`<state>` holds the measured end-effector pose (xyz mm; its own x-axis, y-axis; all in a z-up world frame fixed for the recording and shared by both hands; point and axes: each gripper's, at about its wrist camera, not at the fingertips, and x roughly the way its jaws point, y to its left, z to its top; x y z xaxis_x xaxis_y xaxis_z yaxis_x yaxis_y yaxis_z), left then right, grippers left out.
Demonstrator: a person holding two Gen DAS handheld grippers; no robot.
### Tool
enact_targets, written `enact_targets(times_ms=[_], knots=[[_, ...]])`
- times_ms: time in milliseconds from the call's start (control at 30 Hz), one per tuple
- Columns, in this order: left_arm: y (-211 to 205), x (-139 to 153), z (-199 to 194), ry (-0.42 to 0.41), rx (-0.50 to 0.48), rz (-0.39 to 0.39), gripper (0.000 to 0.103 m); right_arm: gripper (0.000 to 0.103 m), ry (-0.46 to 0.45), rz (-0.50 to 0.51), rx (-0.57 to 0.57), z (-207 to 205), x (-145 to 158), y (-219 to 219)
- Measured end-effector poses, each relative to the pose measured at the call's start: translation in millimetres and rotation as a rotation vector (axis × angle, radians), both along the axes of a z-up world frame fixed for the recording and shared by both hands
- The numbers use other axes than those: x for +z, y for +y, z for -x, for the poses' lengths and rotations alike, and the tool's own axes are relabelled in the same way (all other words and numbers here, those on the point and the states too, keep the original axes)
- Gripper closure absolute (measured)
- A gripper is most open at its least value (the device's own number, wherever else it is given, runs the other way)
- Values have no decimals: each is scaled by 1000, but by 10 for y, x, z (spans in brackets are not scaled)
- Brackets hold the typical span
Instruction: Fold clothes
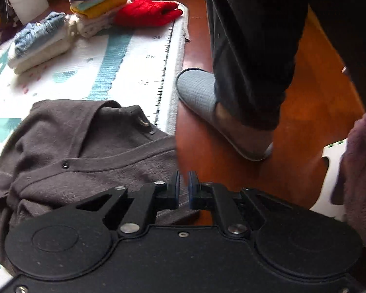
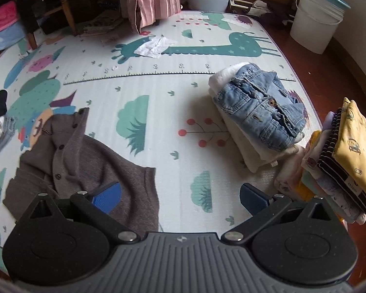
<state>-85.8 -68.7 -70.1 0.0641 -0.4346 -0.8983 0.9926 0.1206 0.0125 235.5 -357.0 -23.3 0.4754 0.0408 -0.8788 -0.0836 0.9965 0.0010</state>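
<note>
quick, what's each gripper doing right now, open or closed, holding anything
Left gripper: nearly shut, over the edge of the brown cardigan; a grip on it cannot be told.
Right gripper: wide open, holding nothing, above the play mat.

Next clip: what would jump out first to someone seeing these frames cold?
The rumpled grey-brown cardigan lying unfolded on the cartoon play mat, just ahead of the open right gripper. To the right sit folded piles, a denim jacket topping one. In the left view, a grey slipper stands beside the mat.
</note>
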Motion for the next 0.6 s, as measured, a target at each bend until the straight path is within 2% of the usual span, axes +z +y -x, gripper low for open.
enact_targets(times_ms=[67, 267, 300, 333, 367, 433, 500, 600], knots=[[-5, -60, -95, -4, 55, -17, 88, 0, 14, 31, 31, -24, -77, 25], [218, -258, -606, -52, 337, -110, 76, 2, 57, 163, 198, -71, -425, 185], [282, -274, -712, -58, 365, -131, 74, 9, 65, 175, 225, -83, -497, 204], [361, -268, -845, -74, 386, -152, 70, 20, 73, 187, 252, -96, -569, 222], [446, -245, -990, -81, 414, -174, 64, 26, 88, 187, 268, -117, -648, 230], [622, -208, -1316, -92, 477, -203, 58, 38, 121, 183, 295, -162, -806, 244], [806, -209, -1648, -119, 532, -229, 51, 41, 150, 166, 305, -205, -978, 241], [1080, -324, -2125, -155, 579, -286, 49, 41, 186, 128, 310, -269, -1247, 238]])
